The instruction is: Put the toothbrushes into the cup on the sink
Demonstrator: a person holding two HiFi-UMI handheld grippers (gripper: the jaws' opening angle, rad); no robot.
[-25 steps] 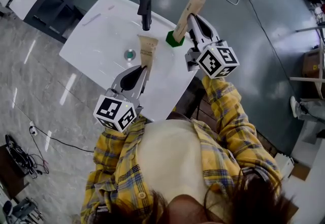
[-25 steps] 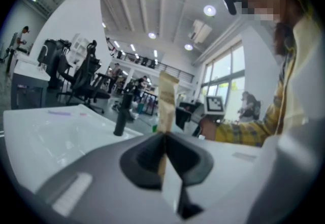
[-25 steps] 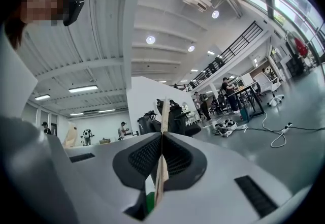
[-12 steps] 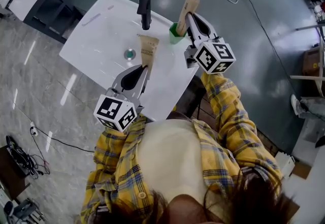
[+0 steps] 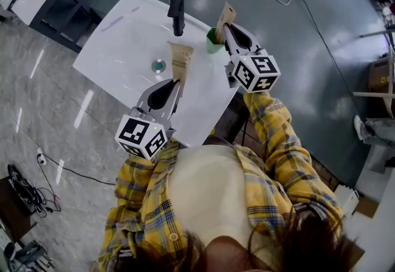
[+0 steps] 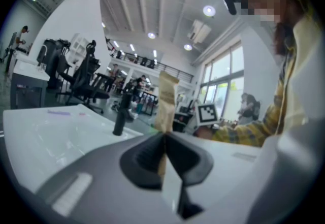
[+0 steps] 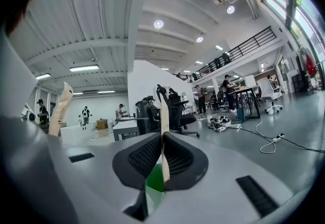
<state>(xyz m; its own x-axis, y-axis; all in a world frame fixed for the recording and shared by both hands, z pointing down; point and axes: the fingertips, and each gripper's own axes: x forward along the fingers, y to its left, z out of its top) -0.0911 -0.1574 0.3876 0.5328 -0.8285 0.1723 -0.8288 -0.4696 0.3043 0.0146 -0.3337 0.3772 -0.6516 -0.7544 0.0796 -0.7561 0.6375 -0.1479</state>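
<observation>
Two packaged toothbrushes, one clamped per gripper: right gripper [image 5: 226, 26] tight on right toothbrush [image 5: 225, 13], lower end at green cup [image 5: 213, 44] on sink [image 5: 117, 36] rim; left gripper [image 5: 174, 83] tight on left toothbrush [image 5: 180, 62] over basin. Best kept upright, centred over cup mouth before release. White sink, black faucet [image 5: 176, 12], glossy grey floor [image 5: 296, 79].

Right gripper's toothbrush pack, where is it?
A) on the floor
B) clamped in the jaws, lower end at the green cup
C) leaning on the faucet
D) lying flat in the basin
B. The right gripper is shut on the toothbrush pack. The pack's lower end meets the green cup at the edge of the sink, and the right gripper view shows green just below the closed jaws.
</observation>
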